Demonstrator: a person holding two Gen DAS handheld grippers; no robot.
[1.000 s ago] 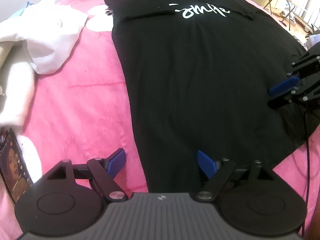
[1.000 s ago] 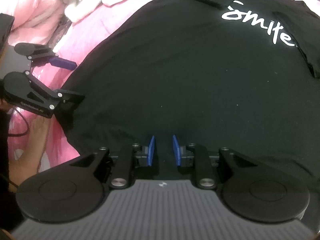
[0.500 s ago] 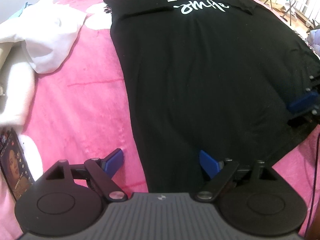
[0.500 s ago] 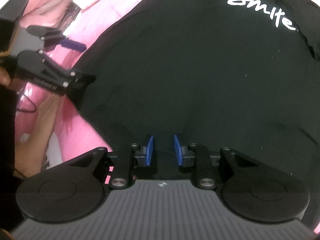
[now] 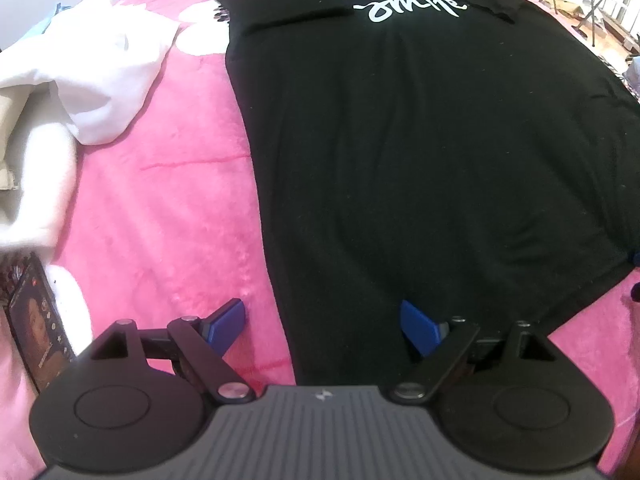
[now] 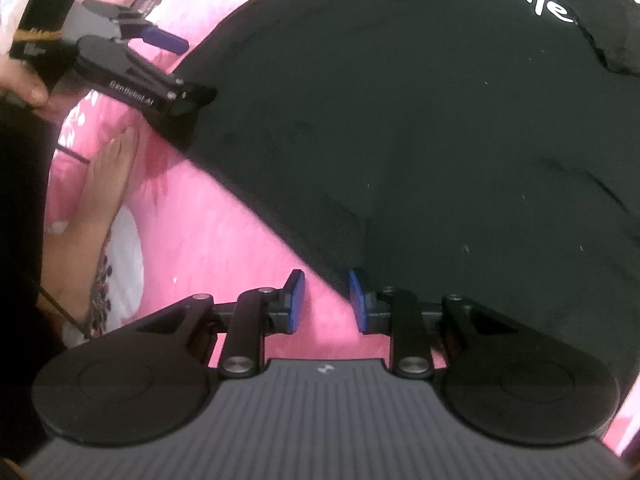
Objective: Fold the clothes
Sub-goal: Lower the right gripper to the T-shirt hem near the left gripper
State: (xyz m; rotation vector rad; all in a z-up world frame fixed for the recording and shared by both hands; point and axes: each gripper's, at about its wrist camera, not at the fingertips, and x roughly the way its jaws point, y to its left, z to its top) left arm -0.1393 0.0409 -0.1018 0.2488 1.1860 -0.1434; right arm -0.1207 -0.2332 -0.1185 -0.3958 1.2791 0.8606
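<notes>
Black T-shirt (image 5: 420, 152) lay flat on pink bed (image 5: 172, 208) | my left tongs (image 5: 322, 322) gaped wide astride its hem corner | my right tongs (image 6: 325, 300) stood narrowly parted at hem, grasp uncertain.

Two low, close wrist views from the hem end, both sharing the black T-shirt (image 5: 420, 140) (image 6: 400, 120).

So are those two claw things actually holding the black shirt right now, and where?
Neither holds it. The left gripper is wide open astride the black shirt's hem corner; the right gripper is open at the other corner.
</notes>
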